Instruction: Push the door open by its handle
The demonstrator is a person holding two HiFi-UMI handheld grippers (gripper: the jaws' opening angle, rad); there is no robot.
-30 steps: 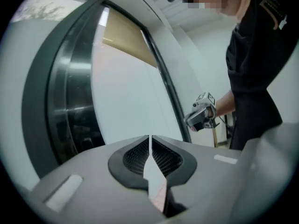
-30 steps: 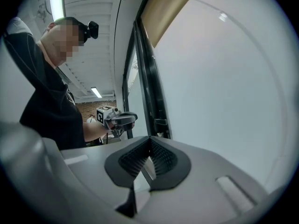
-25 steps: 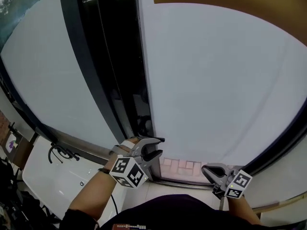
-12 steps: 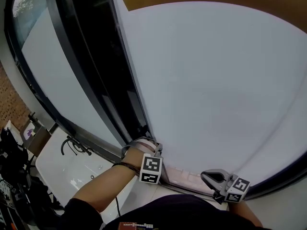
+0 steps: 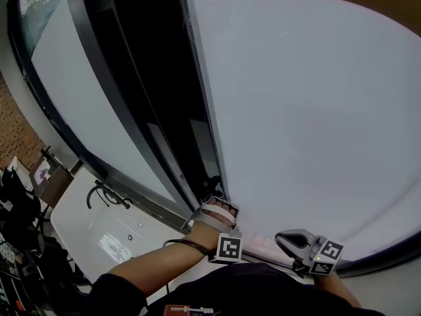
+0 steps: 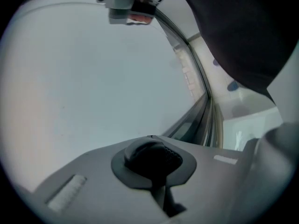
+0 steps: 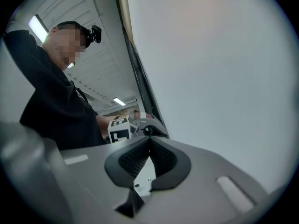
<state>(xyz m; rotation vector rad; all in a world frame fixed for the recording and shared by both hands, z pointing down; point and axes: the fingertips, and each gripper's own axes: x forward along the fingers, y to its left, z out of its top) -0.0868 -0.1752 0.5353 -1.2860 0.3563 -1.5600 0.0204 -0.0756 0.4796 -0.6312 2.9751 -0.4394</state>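
- Your door (image 5: 309, 110) fills the head view from centre to 3 o'clock; its long free edge runs from 12 down to 6 o'clock.
- Your left tool (image 5: 217, 206), pinched shut and empty, is by that edge at 6 o'clock.
- Your right tool (image 5: 281, 237), at 5 o'clock with its tips together, points toward 9 o'clock.

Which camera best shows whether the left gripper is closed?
The left gripper view: it looks straight at the left gripper, whose dark pads meet with nothing between them. The head view shows it from above, at the white door's edge; the right gripper view shows it small, from the side.
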